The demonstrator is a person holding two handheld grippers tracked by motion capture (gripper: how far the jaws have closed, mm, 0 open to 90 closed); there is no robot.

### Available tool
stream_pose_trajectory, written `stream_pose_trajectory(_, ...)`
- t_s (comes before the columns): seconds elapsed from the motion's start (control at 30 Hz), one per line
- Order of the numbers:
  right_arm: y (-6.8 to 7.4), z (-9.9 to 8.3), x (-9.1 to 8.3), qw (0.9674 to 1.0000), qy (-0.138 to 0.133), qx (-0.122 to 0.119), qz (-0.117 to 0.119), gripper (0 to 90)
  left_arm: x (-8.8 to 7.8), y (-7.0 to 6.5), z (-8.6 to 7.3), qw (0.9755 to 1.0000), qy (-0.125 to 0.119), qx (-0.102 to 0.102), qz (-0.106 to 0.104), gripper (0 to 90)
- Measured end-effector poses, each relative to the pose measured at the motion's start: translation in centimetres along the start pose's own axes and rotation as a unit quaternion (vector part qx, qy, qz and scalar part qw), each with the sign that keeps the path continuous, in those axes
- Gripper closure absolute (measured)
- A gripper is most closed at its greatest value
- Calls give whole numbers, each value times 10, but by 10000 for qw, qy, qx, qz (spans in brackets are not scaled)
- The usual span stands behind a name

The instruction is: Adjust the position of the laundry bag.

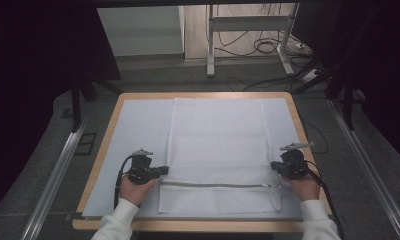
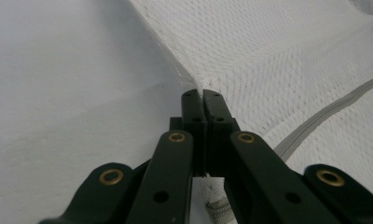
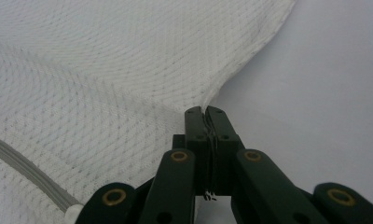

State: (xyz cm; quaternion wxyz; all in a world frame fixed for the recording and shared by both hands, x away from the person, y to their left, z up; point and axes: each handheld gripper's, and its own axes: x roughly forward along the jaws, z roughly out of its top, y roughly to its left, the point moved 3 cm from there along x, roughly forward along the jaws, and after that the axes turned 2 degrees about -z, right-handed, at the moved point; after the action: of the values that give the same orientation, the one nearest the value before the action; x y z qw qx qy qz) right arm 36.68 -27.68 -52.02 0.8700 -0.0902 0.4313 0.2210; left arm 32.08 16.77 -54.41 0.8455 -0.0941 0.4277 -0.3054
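Note:
A white mesh laundry bag (image 1: 215, 145) lies flat on the table, its grey zipper (image 1: 213, 185) running across near the front. My left gripper (image 1: 164, 170) pinches the bag's left edge just above the zipper. The left gripper view has its jaws (image 2: 202, 95) shut on the mesh hem (image 2: 184, 74). At the bag's right edge sits my right gripper (image 1: 273, 166). In the right gripper view the jaws (image 3: 204, 112) clamp the mesh edge (image 3: 222, 88), with thread visible between them. The zipper (image 3: 26, 175) passes at lower left there.
A pale sheet (image 1: 135, 130) covers the wooden table (image 1: 108, 130) under the bag. Metal rails (image 1: 58, 170) run along both sides of the table. A desk frame and cables (image 1: 268, 47) stand on the floor beyond the far edge.

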Motion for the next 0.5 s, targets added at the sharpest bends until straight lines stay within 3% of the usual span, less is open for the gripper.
stream_pose_trajectory(0.5,22,6,9,9997,-19,-227,16,875,-14,17,-5,9999,-30,-63,143,899)
